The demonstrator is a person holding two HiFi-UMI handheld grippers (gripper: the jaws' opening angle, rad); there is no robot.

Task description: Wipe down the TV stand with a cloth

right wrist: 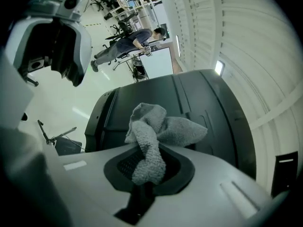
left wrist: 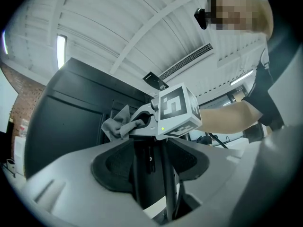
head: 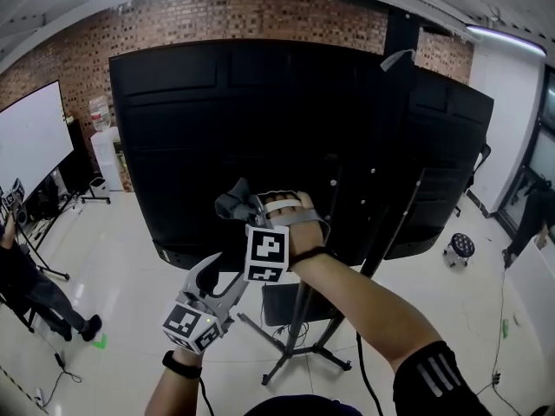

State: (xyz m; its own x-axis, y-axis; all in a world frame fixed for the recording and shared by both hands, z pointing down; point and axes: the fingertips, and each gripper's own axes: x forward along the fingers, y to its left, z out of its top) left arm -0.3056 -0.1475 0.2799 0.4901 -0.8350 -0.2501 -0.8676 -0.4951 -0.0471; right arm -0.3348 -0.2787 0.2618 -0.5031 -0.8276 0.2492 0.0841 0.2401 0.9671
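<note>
Cloth [right wrist: 163, 126] in R claw [right wrist: 147, 171]; stand [head: 299, 336] part-hidden.

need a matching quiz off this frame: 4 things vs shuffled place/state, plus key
Things:
1. grey cloth
2. left hand-held gripper
3. TV panel
4. round stool

Place or state:
A. standing on the floor, far right of the head view
B. jaws apart, gripping nothing
C. large and black, filling the middle of the head view
D. pinched in the right hand-held gripper

Pairs: 1-D, 2-B, 3-C, 4-A
</note>
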